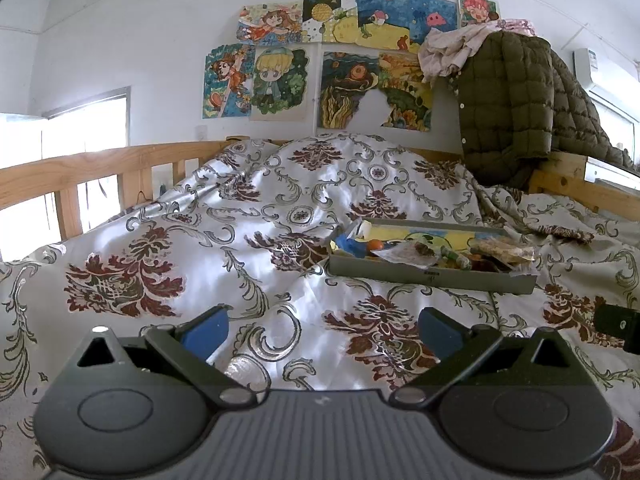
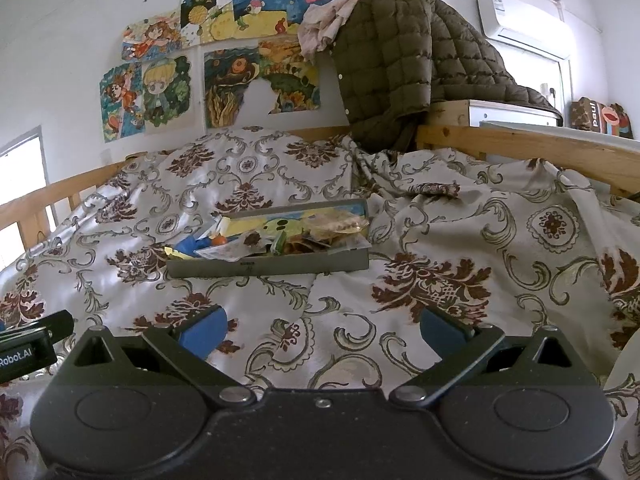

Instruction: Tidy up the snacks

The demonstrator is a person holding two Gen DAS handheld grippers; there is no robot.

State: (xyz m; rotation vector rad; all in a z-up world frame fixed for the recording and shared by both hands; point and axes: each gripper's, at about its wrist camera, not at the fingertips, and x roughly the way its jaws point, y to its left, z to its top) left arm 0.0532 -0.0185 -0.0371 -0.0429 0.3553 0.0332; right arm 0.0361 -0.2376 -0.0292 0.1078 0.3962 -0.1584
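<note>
While you hold both tools low over the bed, the stock reads as follows.

Left tool (image 1: pixel 322 330): your blue pads (image 1: pixel 206 334) stand wide apart, nothing between them; patterned bedspread (image 1: pixel 160 248) shows in the gap.

Right tool (image 2: pixel 322 330): pads (image 2: pixel 204 334) likewise spread apart and empty, hovering over the same bedspread (image 2: pixel 460 240).

Neighbouring tool: a black edge of your right tool shows at the far right of the left view; a black part marked "Robot.AI" shows at the far left of the right view.

Tray (image 1: pixel 430 276): grey, shallow, resting on the bedspread ahead of your left tool and off to its right; from the right tool the tray (image 2: pixel 272 266) lies ahead and slightly to the left. Neither tool touches it.

Snacks (image 1: pixel 502 250): a jumble of wrapped packets inside the tray, heaped toward its right end; individual packets too small to tell apart. From the right tool, the snacks (image 2: pixel 340 226) sit at the tray's far right corner.

Orange ball (image 1: pixel 375 245): small, round, in the tray's left part, beside a blue item (image 1: pixel 348 245).

Bed frame (image 1: pixel 100 164): wooden rail beyond the bedspread, on your left tool's left side.

Jacket (image 1: pixel 516 108): olive quilted, draped over the frame's right end, behind the tray.

Drawings (image 1: pixel 340 56): coloured pictures on the white wall ahead, above the bed.

Air conditioner (image 2: pixel 524 24): white unit high on the wall, up and right of your right tool.
</note>
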